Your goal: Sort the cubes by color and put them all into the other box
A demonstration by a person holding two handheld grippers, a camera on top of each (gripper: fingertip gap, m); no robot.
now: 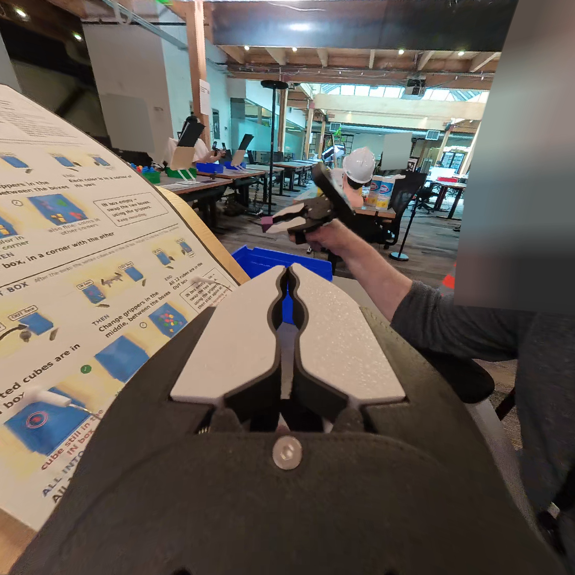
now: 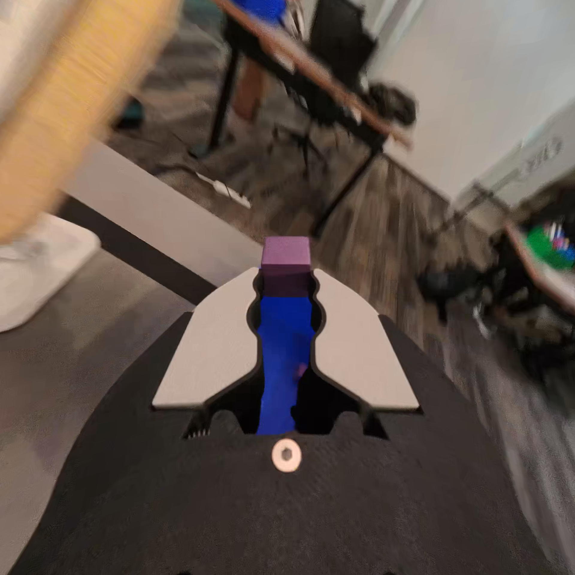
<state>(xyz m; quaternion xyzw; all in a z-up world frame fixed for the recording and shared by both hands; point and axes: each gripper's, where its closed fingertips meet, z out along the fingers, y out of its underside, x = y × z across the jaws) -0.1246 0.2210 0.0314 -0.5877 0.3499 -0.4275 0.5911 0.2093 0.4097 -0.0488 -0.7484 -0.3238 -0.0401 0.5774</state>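
Observation:
My left gripper (image 1: 288,271) is shut, its two fingertips meeting with nothing between them, raised in front of a blue box (image 1: 264,261). My right gripper (image 2: 285,273) is shut on a purple cube (image 2: 285,255) that sticks out past its fingertips. Blue box plastic (image 2: 280,342) shows through the gap behind the cube. In the left wrist view the right gripper (image 1: 273,222) is held in a person's hand up in the air, above and beyond the blue box, with the purple cube (image 1: 266,223) at its tips.
A printed instruction sheet (image 1: 93,280) on a cardboard stand rises at the left, close to my left gripper. The grey table edge (image 2: 149,199) runs across the blurred right wrist view. Desks, chairs and people stand farther back in the room.

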